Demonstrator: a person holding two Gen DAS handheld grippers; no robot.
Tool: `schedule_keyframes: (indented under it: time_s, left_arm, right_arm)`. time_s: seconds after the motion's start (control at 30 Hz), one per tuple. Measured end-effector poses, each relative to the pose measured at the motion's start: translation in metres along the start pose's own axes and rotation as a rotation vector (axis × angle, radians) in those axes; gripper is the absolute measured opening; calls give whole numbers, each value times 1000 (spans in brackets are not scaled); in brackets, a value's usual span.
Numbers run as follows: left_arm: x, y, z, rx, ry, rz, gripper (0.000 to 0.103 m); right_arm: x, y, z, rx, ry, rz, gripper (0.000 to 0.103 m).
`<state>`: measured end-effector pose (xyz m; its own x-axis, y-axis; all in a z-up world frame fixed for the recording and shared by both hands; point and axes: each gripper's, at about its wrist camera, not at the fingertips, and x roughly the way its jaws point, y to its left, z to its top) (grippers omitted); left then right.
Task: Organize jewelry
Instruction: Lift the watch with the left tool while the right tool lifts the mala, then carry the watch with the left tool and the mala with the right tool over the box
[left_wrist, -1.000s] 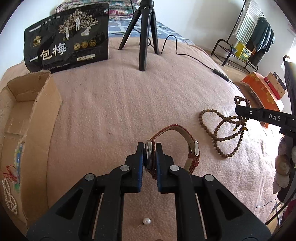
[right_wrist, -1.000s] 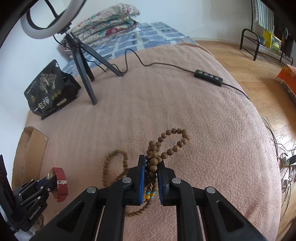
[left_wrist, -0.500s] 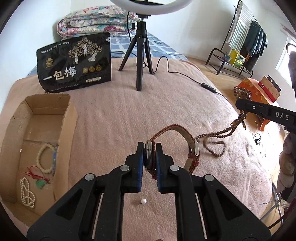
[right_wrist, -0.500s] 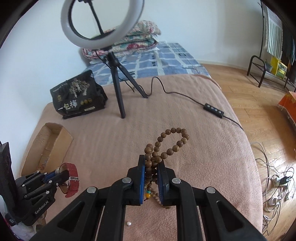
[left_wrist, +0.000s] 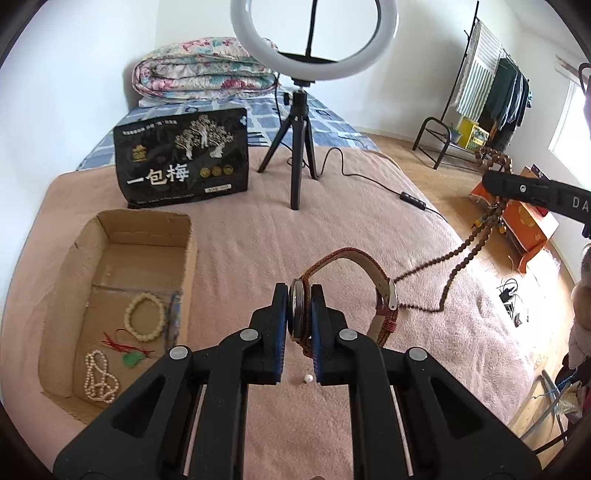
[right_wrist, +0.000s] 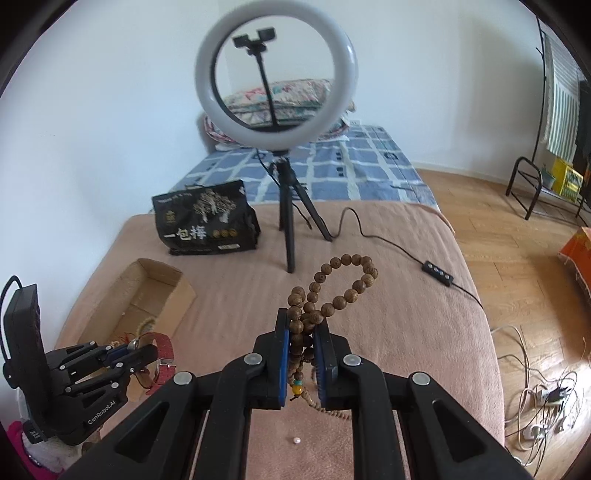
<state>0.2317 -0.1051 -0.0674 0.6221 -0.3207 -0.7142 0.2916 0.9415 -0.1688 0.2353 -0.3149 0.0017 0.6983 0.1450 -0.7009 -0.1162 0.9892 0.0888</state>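
Observation:
My left gripper (left_wrist: 299, 295) is shut on a wristwatch with a red-brown woven strap (left_wrist: 384, 284), held above the pink blanket. It also shows in the right wrist view (right_wrist: 138, 345) at the lower left. My right gripper (right_wrist: 304, 325) is shut on a long brown wooden bead necklace (right_wrist: 347, 273); a loop stands above the jaws and the rest hangs down. In the left wrist view the right gripper (left_wrist: 495, 182) is high at the right, and the necklace (left_wrist: 465, 254) trails down to the blanket. An open cardboard box (left_wrist: 122, 295) at the left holds a cream bead bracelet (left_wrist: 144, 317), a pearl strand (left_wrist: 96, 380) and a green pendant on red cord (left_wrist: 133, 357).
A loose pearl (left_wrist: 308, 378) lies on the blanket below my left gripper. A ring light on a black tripod (left_wrist: 301, 147) and a black snack bag (left_wrist: 183, 162) stand at the back. Its cable and switch (left_wrist: 412, 197) run right. The blanket's edge drops to a wood floor at the right.
Both grippers have risen well above the blanket with their loads. The bead necklace has lifted mostly off the blanket and now hangs. The box's contents have come into view.

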Motion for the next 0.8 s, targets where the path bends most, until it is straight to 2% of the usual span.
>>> schedule_keyframes:
  time_s: [0.33, 0.8]
  left_arm:
    - [-39, 40, 5, -20, -43, 53, 10]
    - [-73, 123, -2, -84, -62, 164, 10]
  right_arm:
    - [-25, 63, 34, -80, -68, 74, 9]
    - [-25, 154, 74, -166, -133, 183, 9]
